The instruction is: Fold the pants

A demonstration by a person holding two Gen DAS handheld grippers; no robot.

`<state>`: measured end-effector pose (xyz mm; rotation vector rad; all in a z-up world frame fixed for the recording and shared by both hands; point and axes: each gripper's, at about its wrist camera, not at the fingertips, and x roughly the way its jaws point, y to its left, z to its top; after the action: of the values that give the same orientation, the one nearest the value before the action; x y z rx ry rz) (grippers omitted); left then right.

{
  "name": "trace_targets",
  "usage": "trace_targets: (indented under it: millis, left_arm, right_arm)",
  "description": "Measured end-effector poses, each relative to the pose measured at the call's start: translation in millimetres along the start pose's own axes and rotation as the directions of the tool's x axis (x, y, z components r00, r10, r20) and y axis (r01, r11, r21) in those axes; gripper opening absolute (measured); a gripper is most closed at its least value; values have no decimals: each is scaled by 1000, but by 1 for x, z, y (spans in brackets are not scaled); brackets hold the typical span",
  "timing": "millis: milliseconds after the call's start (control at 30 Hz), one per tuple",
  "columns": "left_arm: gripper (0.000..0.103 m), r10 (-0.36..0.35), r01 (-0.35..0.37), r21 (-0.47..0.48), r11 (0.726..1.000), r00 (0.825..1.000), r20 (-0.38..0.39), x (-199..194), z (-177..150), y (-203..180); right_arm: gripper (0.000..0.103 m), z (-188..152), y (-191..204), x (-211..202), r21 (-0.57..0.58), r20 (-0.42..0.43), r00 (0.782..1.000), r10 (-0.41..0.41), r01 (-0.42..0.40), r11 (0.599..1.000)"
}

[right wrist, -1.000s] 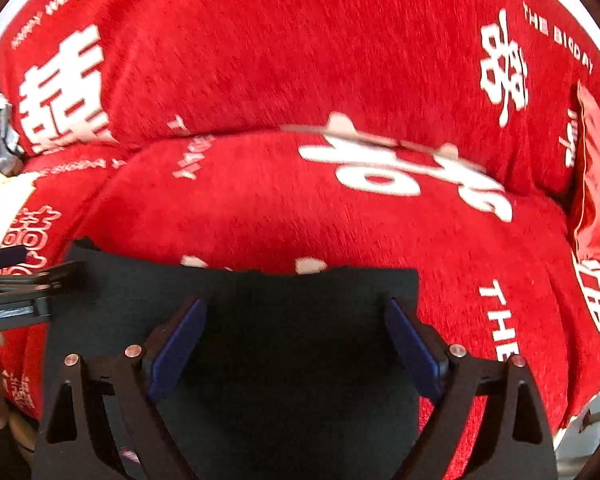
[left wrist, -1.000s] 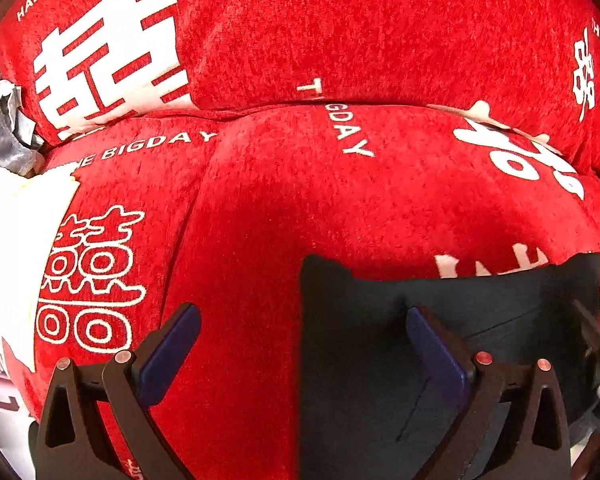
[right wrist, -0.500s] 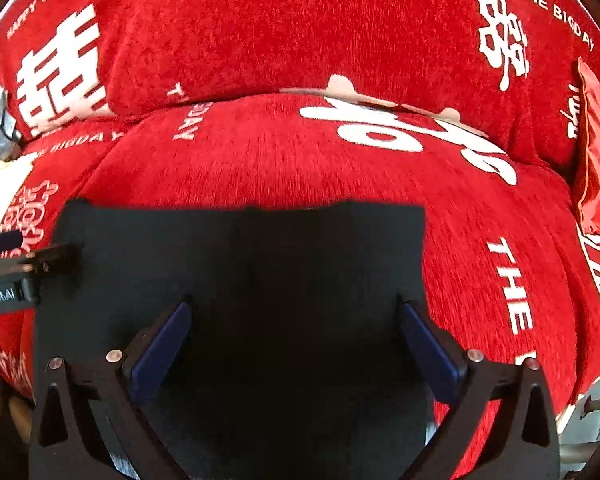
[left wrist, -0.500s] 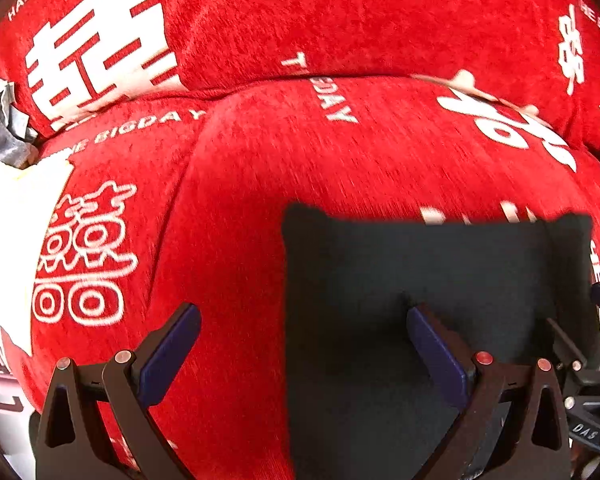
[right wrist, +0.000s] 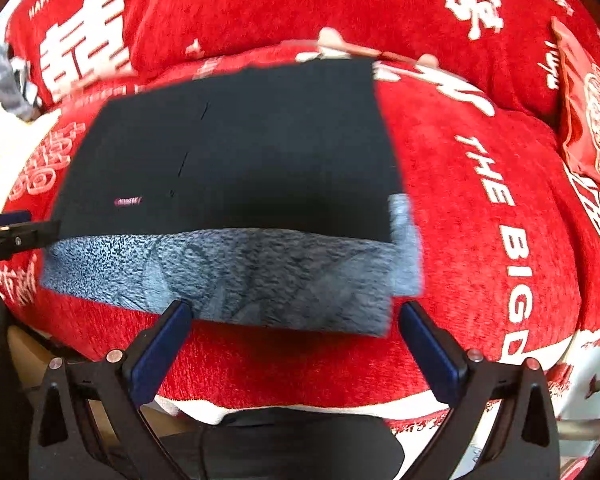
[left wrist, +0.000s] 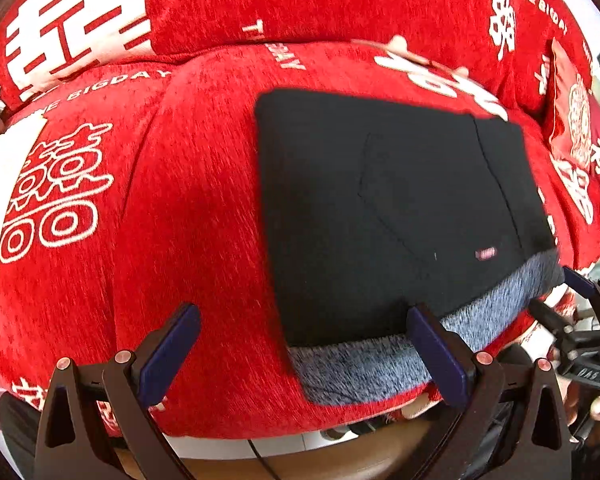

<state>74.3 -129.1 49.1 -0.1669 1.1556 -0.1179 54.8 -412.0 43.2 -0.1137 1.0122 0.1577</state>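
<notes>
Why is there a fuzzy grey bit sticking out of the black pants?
The folded black pants show a strip of grey fleecy lining along the near edge, so the layers are not lined up evenly.

folded black pants (left wrist: 392, 208) flat on red sofa cover (left wrist: 196, 208), left hand-held gripper (left wrist: 304, 350) spread wide

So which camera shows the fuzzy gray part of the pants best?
The right wrist view. There the gray fleecy band runs wide across the near edge of the folded black pants, just ahead of the open right gripper. The left wrist view shows it as a narrower slanted strip, partly behind a finger of the open left gripper.
</notes>
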Motion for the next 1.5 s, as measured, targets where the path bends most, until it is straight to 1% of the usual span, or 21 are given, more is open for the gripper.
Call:
trace_targets:
  millis: [100,167,200,300,367,400,433,500,633,667,700,733,767,800,833,867,933,1033,1167,1300,1500]
  left_arm:
    - [103,-17,18,-58,998,1000,7,3,11,13]
    - [103,-54,53,-106,993,998,-11,10,19,21]
    - [103,-80,76,-123,990,996,-31,17,24,22]
    - [103,-94,89,-108,990,995,-43,30,31,12]
    - [103,-139,135,-79,988,989,-44,37,34,2]
    - [103,-154,150,-75,986,987,-54,41,36,-1]
    - [103,-176,172,-70,983,982,-67,47,38,-5]
    - [103,-196,191,-76,979,978,-73,57,39,-7]
    - [101,-218,212,-88,973,974,-69,58,41,-7]
    - [97,-215,210,-68,975,974,-67,56,41,-9]
    - [86,-215,213,-42,976,975,-57,51,41,-13]
    - [73,-217,216,-21,976,975,-49,46,41,-16]
    - [67,-213,214,7,977,976,-40,39,41,-20]
    - [58,-210,211,21,977,977,-36,36,42,-23]
    - [53,-204,205,30,978,978,-32,33,43,-24]
    - [51,-200,201,29,979,979,-30,31,45,-25]
    - [43,-205,205,15,979,979,-25,25,46,-22]
    - [38,-221,221,20,975,975,-11,13,47,-16]
    - [37,-239,239,3,971,971,-6,-5,50,-2]
    - [37,-211,211,-1,978,977,14,-22,47,22]
    - [37,-155,157,-47,986,987,35,-42,38,73]
  right_arm:
    - [103,16,-22,-11,65,55,998,40,-43,997]
    - [103,31,-37,-5,100,68,995,69,-75,992]
    - [103,35,-43,2,113,64,994,83,-90,989]
    - [103,51,-59,37,188,3,986,169,-166,968]
    - [103,53,-61,59,230,-36,964,263,-248,941]
    - [103,54,-60,72,249,-52,940,336,-313,916]
    - [103,53,-58,80,258,-62,927,369,-342,904]
    - [103,52,-51,78,225,-16,934,358,-346,911]
    - [103,52,-46,80,220,-10,928,371,-360,907]
    - [102,51,-43,78,207,-9,929,370,-360,910]
    - [99,51,-43,76,202,-6,930,369,-360,911]
    - [93,51,-41,73,199,-2,930,368,-360,912]
    - [89,50,-42,68,202,8,928,373,-367,908]
    - [76,50,-45,61,204,19,923,385,-381,902]
    - [65,50,-47,54,206,36,914,403,-401,892]
    - [62,50,-46,45,200,52,909,414,-415,887]
    - [57,50,-38,34,178,59,916,398,-402,898]
    - [55,53,-26,18,166,73,920,386,-393,905]
    - [54,62,-7,-5,126,93,918,386,-396,910]
    - [53,71,24,-17,86,79,914,398,-404,910]
    - [53,84,76,-16,49,47,897,439,-441,896]
